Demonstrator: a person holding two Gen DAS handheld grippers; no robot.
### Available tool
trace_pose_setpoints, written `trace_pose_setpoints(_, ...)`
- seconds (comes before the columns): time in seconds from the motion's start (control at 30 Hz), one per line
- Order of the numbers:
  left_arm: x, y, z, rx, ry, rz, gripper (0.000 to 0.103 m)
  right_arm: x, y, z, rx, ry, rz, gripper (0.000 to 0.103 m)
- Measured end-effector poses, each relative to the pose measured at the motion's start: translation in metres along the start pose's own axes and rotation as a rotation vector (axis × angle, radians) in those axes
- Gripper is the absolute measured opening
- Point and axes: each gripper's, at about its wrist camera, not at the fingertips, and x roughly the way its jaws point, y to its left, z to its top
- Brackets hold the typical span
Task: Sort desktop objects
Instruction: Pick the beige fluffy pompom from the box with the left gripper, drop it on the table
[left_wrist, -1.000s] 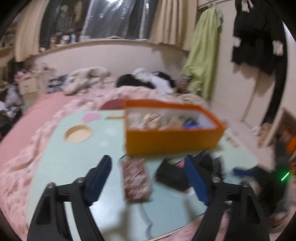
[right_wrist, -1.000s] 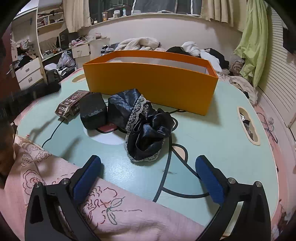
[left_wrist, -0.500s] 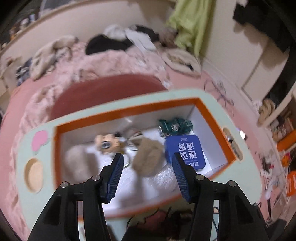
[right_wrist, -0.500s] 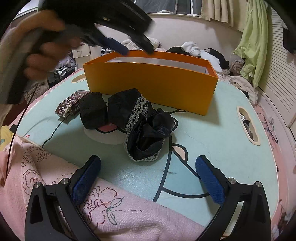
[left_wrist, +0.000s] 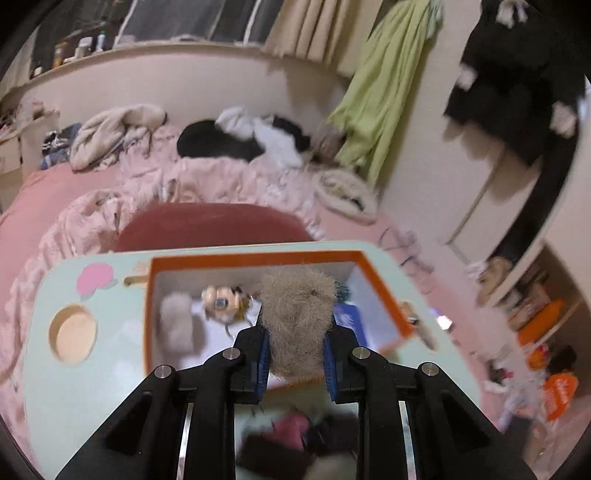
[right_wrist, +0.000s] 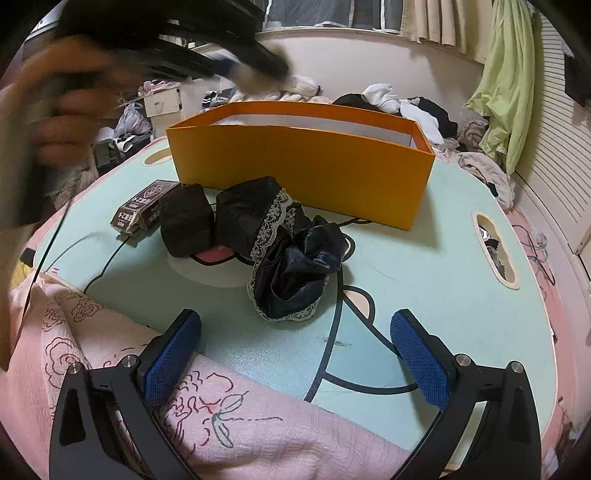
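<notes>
While the left gripper (left_wrist: 297, 356) clamps a furry pouch (left_wrist: 297, 317) above the orange box (left_wrist: 384, 295) — grey pouch (left_wrist: 176, 325) inside — the right gripper (right_wrist: 295, 354) gapes wide.

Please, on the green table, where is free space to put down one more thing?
Bare table lies right of the black lace cloth, between the orange box and the slot. Also before the right tongs. Crowded: the brown packet and black pouch.

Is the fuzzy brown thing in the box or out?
Out. The left tool pinches the fuzzy brown thing up above the orange box.
</notes>
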Motion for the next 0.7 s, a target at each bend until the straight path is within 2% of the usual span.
trace_pose_setpoints(0.1,-0.009,-0.001,-0.030,-0.003,0.059,-0.065,0.022,0.009,0.002,-0.007,0.001,0.000,0.000,0.102)
trace_pose_setpoints(0.2,0.010,-0.004,-0.057,0.010,0.116,-0.055,0.023,0.009,0.001,-0.006,0.001,0.000,0.001,0.102)
trace_pose_setpoints(0.23,0.017,-0.002,-0.062,0.014,0.105,-0.041,0.027,0.009,0.001,-0.005,0.001,0.000,0.001,0.102)
trace_pose_setpoints(0.3,0.022,-0.001,-0.066,0.002,0.064,-0.034,0.045,0.009,0.002,-0.005,0.000,0.001,0.001,0.102)
trace_pose_setpoints(0.33,0.021,0.001,-0.067,-0.010,0.037,-0.019,0.060,0.008,0.003,-0.004,0.000,0.001,0.001,0.102)
trace_pose_setpoints(0.43,0.005,0.000,-0.068,0.009,-0.021,0.020,0.066,0.007,0.003,-0.003,0.000,0.001,0.001,0.102)
trace_pose_setpoints(0.47,-0.003,-0.001,-0.071,0.024,-0.035,0.027,0.074,0.010,0.003,-0.005,0.000,0.001,0.001,0.102)
trace_pose_setpoints(0.5,-0.012,-0.002,-0.075,0.044,-0.055,0.048,0.080,0.007,0.003,-0.003,0.000,0.001,0.001,0.102)
trace_pose_setpoints(0.53,-0.024,-0.002,-0.082,0.069,-0.081,0.087,0.092,0.006,0.002,-0.003,0.000,0.001,0.001,0.102)
trace_pose_setpoints(0.57,-0.031,-0.002,-0.089,0.086,-0.100,0.123,0.100,0.010,0.003,-0.005,0.000,0.001,0.001,0.102)
trace_pose_setpoints(0.63,-0.044,0.006,-0.109,0.129,-0.128,0.230,0.101,0.010,0.007,-0.008,0.000,0.000,0.001,0.102)
trace_pose_setpoints(0.7,-0.040,0.017,-0.123,0.147,-0.083,0.302,0.102,0.010,0.006,-0.008,0.000,0.001,0.001,0.102)
